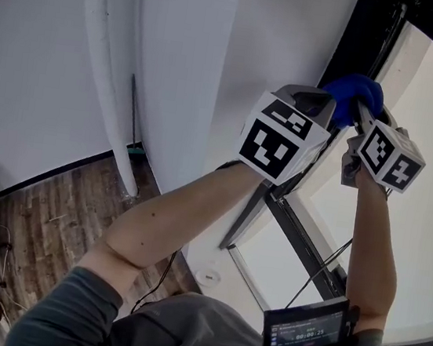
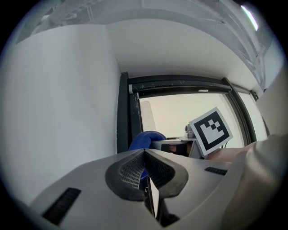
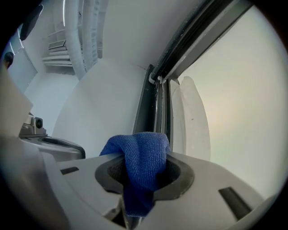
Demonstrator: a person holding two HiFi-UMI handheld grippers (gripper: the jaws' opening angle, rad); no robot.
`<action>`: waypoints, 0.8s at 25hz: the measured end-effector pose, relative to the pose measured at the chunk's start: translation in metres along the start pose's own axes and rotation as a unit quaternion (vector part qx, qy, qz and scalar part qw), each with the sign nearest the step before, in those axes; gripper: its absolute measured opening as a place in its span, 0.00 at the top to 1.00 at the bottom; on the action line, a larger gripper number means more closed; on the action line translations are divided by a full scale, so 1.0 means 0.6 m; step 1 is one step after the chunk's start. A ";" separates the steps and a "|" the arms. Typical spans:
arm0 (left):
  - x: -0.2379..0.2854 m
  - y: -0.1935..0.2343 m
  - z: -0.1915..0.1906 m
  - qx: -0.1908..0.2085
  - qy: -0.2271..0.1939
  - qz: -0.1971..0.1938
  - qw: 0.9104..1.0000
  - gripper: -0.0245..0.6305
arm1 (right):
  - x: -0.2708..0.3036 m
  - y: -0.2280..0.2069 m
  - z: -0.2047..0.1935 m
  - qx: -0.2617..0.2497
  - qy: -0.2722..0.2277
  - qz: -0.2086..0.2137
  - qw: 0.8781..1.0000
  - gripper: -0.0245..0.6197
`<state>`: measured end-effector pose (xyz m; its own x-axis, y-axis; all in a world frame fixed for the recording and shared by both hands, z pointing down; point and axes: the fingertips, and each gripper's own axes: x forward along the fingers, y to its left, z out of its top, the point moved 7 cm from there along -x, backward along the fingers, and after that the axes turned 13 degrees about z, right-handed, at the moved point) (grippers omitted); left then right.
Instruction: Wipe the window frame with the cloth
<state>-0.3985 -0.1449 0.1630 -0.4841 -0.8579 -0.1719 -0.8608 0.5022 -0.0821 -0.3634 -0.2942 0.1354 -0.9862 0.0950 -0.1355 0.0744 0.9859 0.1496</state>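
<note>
Blue microfibre cloth (image 3: 143,168) bunched, pinched by right gripper (image 3: 137,188), beside dark window frame (image 3: 153,108).

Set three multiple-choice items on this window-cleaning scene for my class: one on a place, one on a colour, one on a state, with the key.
1. Where is the cloth?
A: on the floor. B: clamped in the right gripper. C: draped over the person's arm.
2. What colour is the cloth?
A: white. B: yellow. C: blue.
3. How do the jaws of the left gripper stand?
A: together, nothing between them. B: wide apart. C: closed on the cloth.

Key:
1 B: the right gripper view shows the cloth pinched between its pads, in front of the dark window frame.
2 C: it shows blue in every view.
3 A: the left gripper view shows the pads meeting, with the cloth beyond them.
</note>
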 end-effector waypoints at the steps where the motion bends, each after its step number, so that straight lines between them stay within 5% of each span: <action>1: -0.002 0.000 -0.008 -0.003 0.002 -0.002 1.000 0.95 | 0.000 0.000 -0.008 0.004 0.001 0.001 1.000 0.77; 20: -0.044 -0.034 -0.176 -0.051 0.071 -0.006 0.996 0.95 | -0.047 0.036 -0.215 0.047 0.061 -0.001 0.997 0.77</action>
<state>-0.3851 -0.1441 0.2731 -0.4844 -0.8743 -0.0308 -0.8749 0.4841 0.0175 -0.3533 -0.2932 0.2691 -0.9966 0.0814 -0.0137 0.0805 0.9951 0.0567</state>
